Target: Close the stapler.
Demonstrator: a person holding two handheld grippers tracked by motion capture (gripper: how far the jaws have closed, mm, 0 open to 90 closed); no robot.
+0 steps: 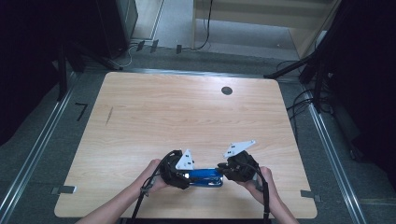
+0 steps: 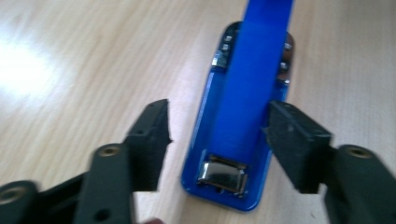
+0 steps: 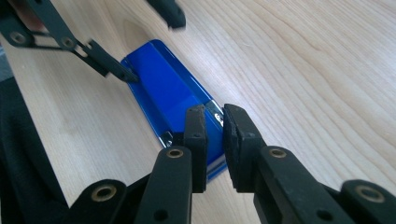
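Black jaws of the left gripper [image 2: 217, 140] stand spread wide on either side of one blue stapler [image 2: 243, 116], near its anvil end, with a gap showing at each side so neither pad looks to be touching it. From the right gripper view, the right gripper [image 3: 214, 135] has its jaws drawn almost together, only a narrow slit between them, over the stapler's hinge end; whether they pinch a part of it cannot be told.

On the high view the stapler [image 1: 205, 178] lies flat on the wooden table [image 1: 187, 107] at about 6 o'clock, close to the near edge, between the two grippers held in the person's hands.

By its look the stapler is stiff, of metal and glossy plastic, fairly weighty for its size, and likely slippery on its smooth arm. The straight side walls of the base seem the safest place to grip; the hinged arm may swing if taken alone.

Count: one stapler, two grippers, one table, and one dark round grommet [image 1: 227, 90] at 12 o'clock.
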